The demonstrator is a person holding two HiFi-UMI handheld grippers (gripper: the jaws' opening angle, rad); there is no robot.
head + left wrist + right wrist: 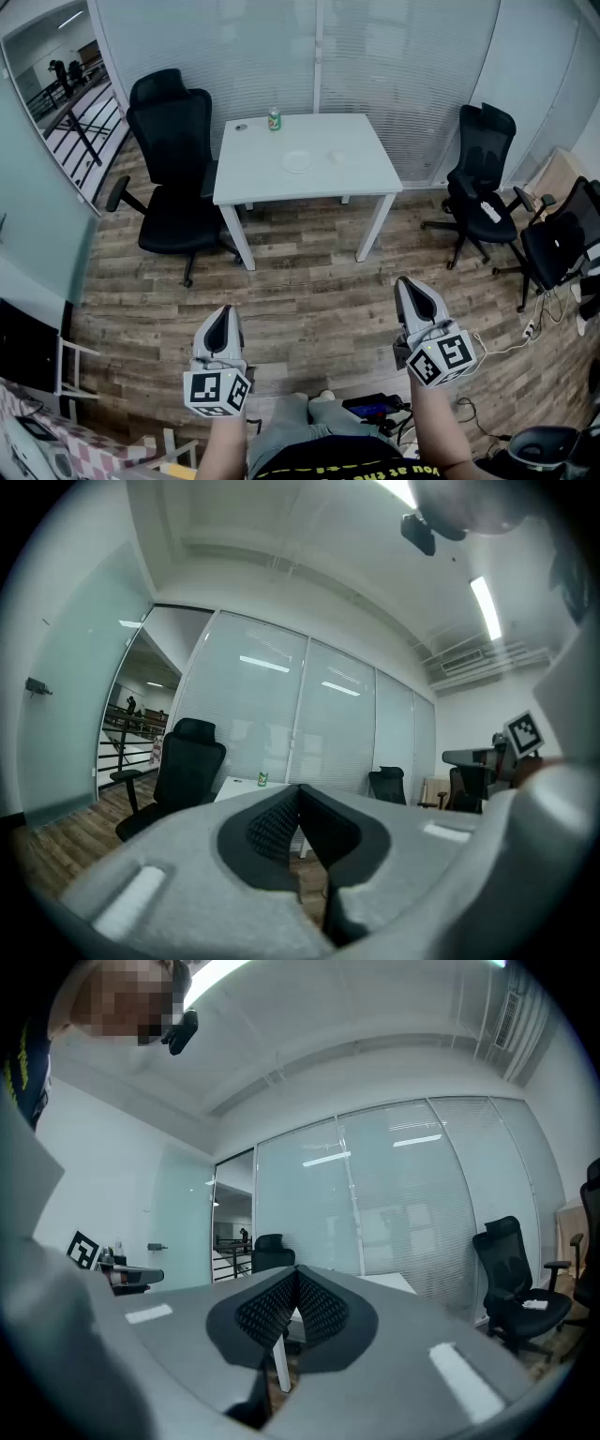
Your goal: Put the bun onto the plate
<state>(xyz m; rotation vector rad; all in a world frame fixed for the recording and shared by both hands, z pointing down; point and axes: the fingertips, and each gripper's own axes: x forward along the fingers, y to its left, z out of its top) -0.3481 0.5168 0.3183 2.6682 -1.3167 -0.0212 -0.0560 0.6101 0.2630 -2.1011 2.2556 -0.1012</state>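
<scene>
Head view: L gripper (pixel 223 317) and R gripper (pixel 411 291) are low by the person's body, pointing level, well apart from the white table (pixel 361 178) across the wood floor. Plate (pixel 298 161) sits mid-table, w/ a green can (pixel 274 119) near the far edge. A faint pale blob just right of the plate may be the bun (pixel 336 157). It's too small to give shape or texture, and prob lies on the tabletop, not on the plate. Step in hand looks like the approach, nothing grasped yet. Best to walk up square to the table's near side, clear of the chairs (pixel 173 150), open one gripper before reaching, then come in low and level w/ a light squeeze, since a bun squashes

L gripper view: jaws meet tip to tip, nothing between them; table and can far beyond

R gripper view: jaws pressed together too, empty; table edge beyond
</scene>
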